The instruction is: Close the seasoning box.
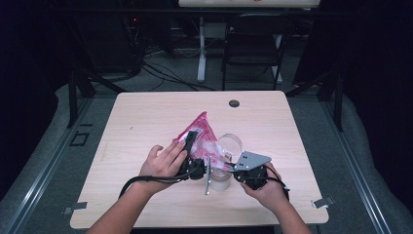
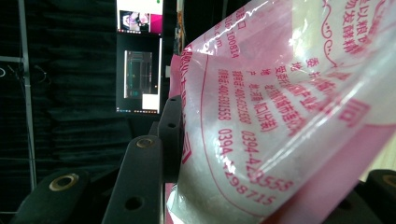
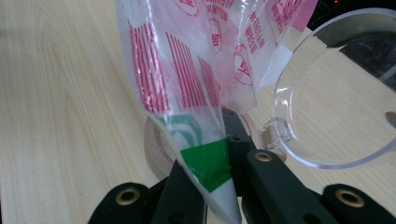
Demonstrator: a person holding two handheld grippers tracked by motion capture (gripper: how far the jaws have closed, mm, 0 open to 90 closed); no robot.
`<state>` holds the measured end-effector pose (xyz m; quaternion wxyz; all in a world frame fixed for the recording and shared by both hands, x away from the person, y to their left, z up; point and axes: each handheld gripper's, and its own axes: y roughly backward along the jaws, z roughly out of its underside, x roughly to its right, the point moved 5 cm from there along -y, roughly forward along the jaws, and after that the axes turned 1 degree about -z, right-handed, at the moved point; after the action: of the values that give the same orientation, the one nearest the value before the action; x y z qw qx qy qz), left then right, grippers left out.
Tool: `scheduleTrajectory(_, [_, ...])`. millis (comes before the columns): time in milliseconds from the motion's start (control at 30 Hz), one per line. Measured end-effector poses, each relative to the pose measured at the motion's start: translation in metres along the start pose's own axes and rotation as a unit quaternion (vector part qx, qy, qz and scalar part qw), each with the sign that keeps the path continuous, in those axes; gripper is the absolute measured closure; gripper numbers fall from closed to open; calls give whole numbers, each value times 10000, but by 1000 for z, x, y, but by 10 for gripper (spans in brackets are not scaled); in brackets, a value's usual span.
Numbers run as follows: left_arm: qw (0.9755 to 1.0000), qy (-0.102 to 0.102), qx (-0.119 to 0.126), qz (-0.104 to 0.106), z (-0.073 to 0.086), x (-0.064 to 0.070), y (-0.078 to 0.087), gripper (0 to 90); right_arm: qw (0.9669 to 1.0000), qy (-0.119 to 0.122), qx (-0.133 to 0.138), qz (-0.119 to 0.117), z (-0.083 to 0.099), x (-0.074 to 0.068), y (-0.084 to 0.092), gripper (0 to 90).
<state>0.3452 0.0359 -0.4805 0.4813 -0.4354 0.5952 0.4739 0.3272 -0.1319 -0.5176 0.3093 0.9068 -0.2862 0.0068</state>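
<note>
So the pink-printed clear plastic bag (image 1: 200,132) was hanging tilted just above the clear plastic jar (image 1: 229,146), long axis running from the upper end down toward it. Left gripper (image 1: 191,141) was clamped on the bag's upper part, right gripper (image 1: 221,168) was pinched tight on the bag's low green-tipped corner (image 3: 210,163) right beside the jar's rim. Bag held something whitish; jar looked empty.

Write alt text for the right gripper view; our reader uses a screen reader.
The right gripper's black jaws pinch the green-and-white corner of a clear plastic bag with pink print, hanging over a pale wooden table. A clear plastic jar lies tipped beside it.
</note>
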Motion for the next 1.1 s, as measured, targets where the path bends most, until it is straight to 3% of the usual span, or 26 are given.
scheduleTrajectory(767, [10000,-9,22,32,-1,1,0,655,10000,-26,-28,4,2,3,-1,899])
scheduleTrajectory(967, [9999,6,-89,85,2,2,1,656,10000,-9,-51,-40,1,2,-3,898])
scheduleTrajectory(1100, [9996,172,-151,190,7,5,1,658,10000,20,-49,-50,-1,2,-4,898])
